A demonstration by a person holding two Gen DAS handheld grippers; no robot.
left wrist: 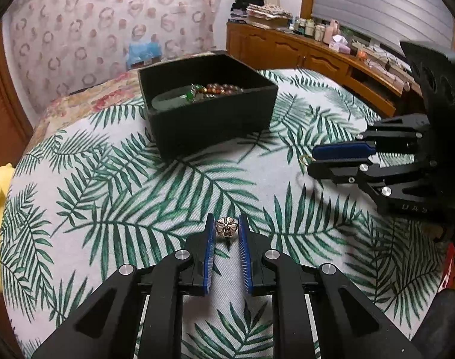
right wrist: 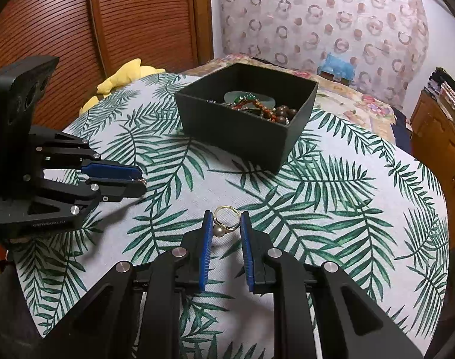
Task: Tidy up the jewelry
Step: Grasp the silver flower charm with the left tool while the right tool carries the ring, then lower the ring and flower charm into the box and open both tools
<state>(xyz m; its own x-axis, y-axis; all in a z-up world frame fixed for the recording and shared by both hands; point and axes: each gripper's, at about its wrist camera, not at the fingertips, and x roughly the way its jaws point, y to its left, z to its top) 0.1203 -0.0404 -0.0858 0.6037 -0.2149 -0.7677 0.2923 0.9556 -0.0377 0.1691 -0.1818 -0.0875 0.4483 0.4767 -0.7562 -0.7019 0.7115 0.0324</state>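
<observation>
A black open box (left wrist: 209, 119) stands on the leaf-print cloth and holds a pale green bangle (left wrist: 167, 99), brown beads (left wrist: 224, 88) and other jewelry; it also shows in the right wrist view (right wrist: 242, 137). My left gripper (left wrist: 226, 227) is shut on a silver flower-shaped ring (left wrist: 226, 226), held just above the cloth. My right gripper (right wrist: 226, 224) is shut on a gold ring with a pearl (right wrist: 224, 220). Each gripper shows in the other's view, the right one (left wrist: 309, 158) at the right and the left one (right wrist: 142, 179) at the left.
The round table's leaf-print cloth (left wrist: 137, 194) slopes off at its edges. A yellow soft toy (right wrist: 119, 80) lies at the far left edge. A wooden sideboard (left wrist: 317, 56) with bottles and clutter runs along the right. A slatted wooden door (right wrist: 122, 18) stands behind.
</observation>
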